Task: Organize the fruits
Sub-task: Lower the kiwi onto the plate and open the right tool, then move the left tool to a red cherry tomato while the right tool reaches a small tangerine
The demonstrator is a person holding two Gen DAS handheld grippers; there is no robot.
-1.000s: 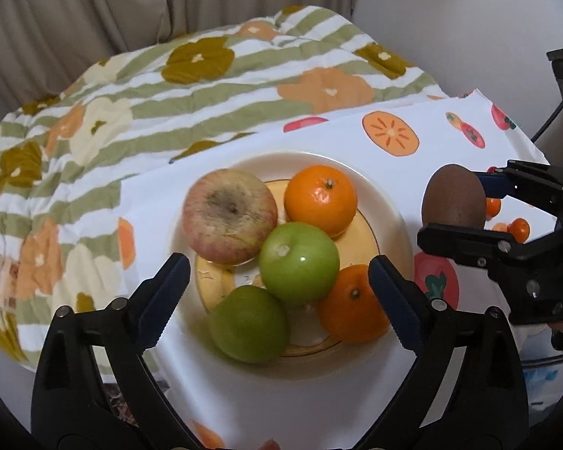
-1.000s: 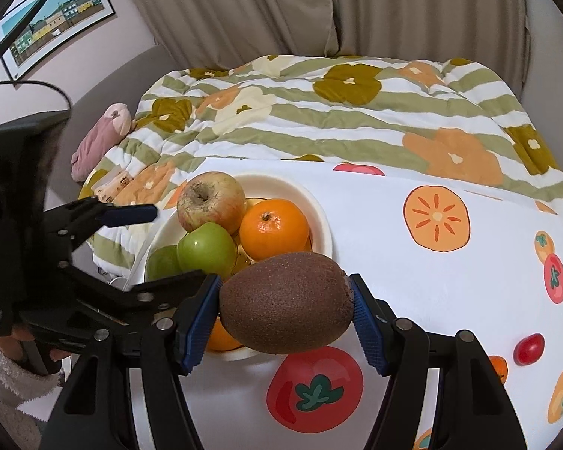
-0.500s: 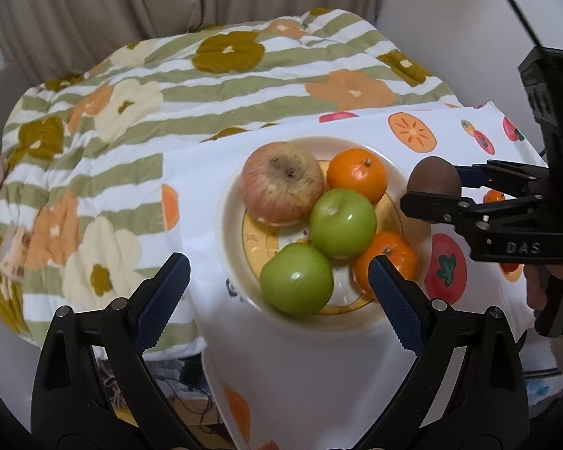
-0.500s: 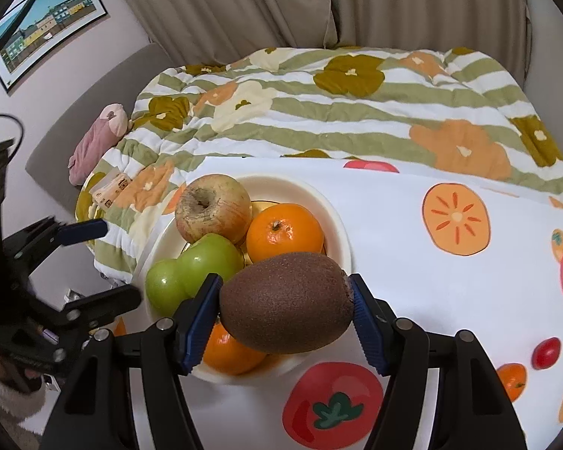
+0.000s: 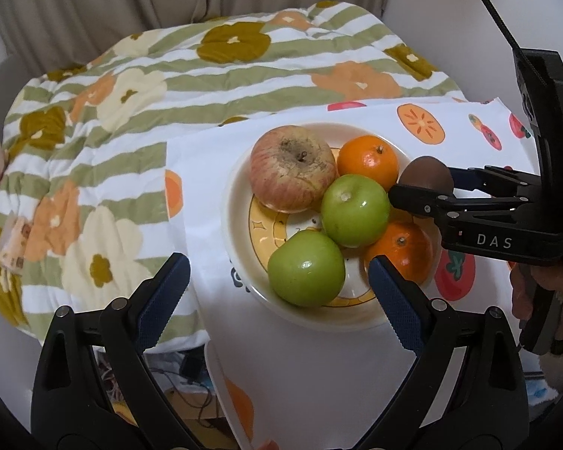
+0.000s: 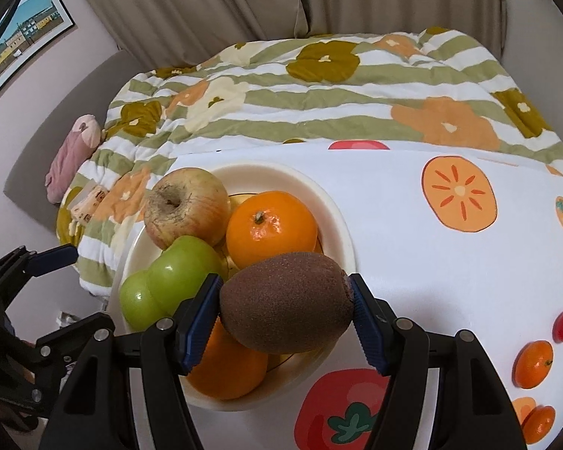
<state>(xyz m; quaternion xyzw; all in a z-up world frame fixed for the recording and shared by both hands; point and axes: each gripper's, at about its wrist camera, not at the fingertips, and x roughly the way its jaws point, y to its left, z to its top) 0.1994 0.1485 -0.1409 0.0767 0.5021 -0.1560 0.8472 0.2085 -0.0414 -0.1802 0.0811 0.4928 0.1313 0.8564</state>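
A cream plate [image 5: 233, 202] [image 6: 330, 202] stands on the fruit-print cloth. It holds a red-yellow apple [image 5: 292, 168] [image 6: 185, 206], two green apples [image 5: 354, 210] [image 5: 306, 268] [image 6: 169, 285] and two oranges [image 5: 368, 159] [image 5: 403, 253] [image 6: 272, 228] [image 6: 225, 369]. My right gripper [image 6: 286, 309] is shut on a brown kiwi [image 6: 287, 305] [image 5: 426, 176] and holds it over the plate's right side, above the fruit. My left gripper [image 5: 277, 288] is open and empty, in front of the plate.
The white fruit-print cloth [image 5: 319, 375] [image 6: 431, 225] covers the table beside a bed with a striped floral quilt [image 5: 131, 112] [image 6: 337, 93]. A pink soft toy [image 6: 73, 157] lies on the bed's left. The cloth's left edge [image 5: 191, 262] hangs beside the plate.
My right gripper has carried the kiwi left, over the plate. My left gripper has pulled back and left, away from the plate, still open.
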